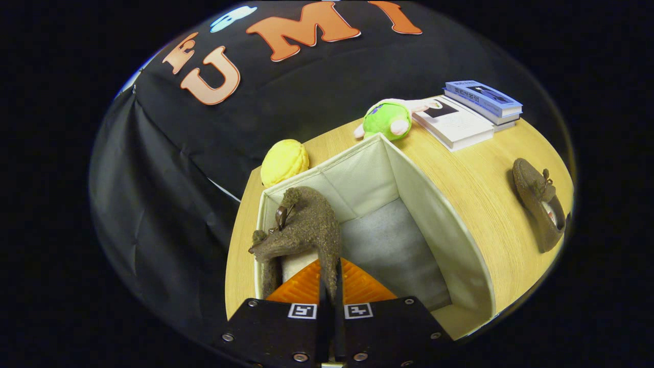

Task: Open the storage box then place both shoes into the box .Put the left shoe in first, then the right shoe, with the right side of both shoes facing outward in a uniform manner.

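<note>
Wooden table (475, 204): hand-held gripper (329, 278) clamped on shoe (304, 225) over open storage box (439, 230) (other shoe (539, 204) outside).

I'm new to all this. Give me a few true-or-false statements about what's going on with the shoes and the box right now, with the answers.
1. The gripper is pinching a brown shoe by its edge. True.
2. That shoe hangs over the open storage box. True.
3. The box already has a shoe lying on its floor. False: its grey floor is bare.
4. The second shoe lies on the wooden table, beyond the box's far side wall. True.
5. The green plush toy sits inside the box. False: it is on the table behind the box, beside the books.
</note>
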